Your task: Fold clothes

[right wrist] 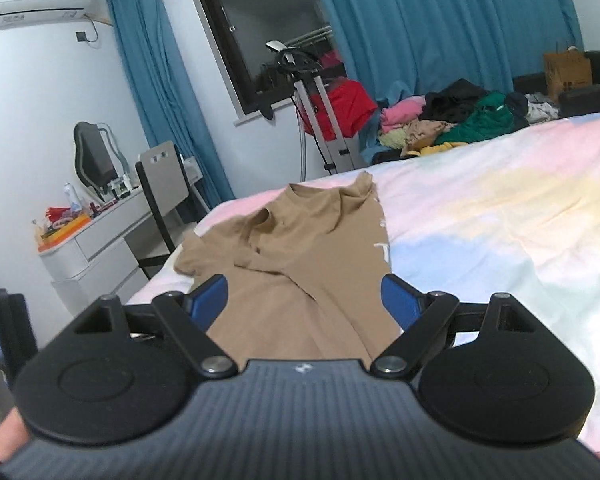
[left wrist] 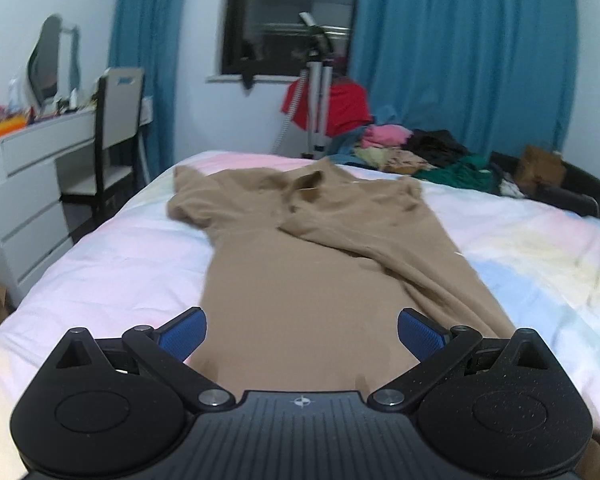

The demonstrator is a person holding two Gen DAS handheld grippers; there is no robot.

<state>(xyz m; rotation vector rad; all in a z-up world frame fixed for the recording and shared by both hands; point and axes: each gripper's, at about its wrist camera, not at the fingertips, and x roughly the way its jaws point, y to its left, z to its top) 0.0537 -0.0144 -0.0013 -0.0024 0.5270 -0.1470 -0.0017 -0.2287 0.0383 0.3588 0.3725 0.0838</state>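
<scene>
A tan T-shirt (left wrist: pixel 300 264) lies lengthwise on the bed, collar at the far end, its right side folded over the middle and its left sleeve spread out. It also shows in the right wrist view (right wrist: pixel 300 272). My left gripper (left wrist: pixel 302 332) is open, its blue pads wide apart above the shirt's near part, holding nothing. My right gripper (right wrist: pixel 304 300) is open too, hovering over the near end of the shirt, empty.
The bed has a pastel pink, blue and yellow cover (left wrist: pixel 540 264). A pile of mixed clothes (left wrist: pixel 412 148) lies at its far end beside a tripod (left wrist: pixel 318 108) and a red garment. A white desk (left wrist: pixel 28 168) and chair stand on the left.
</scene>
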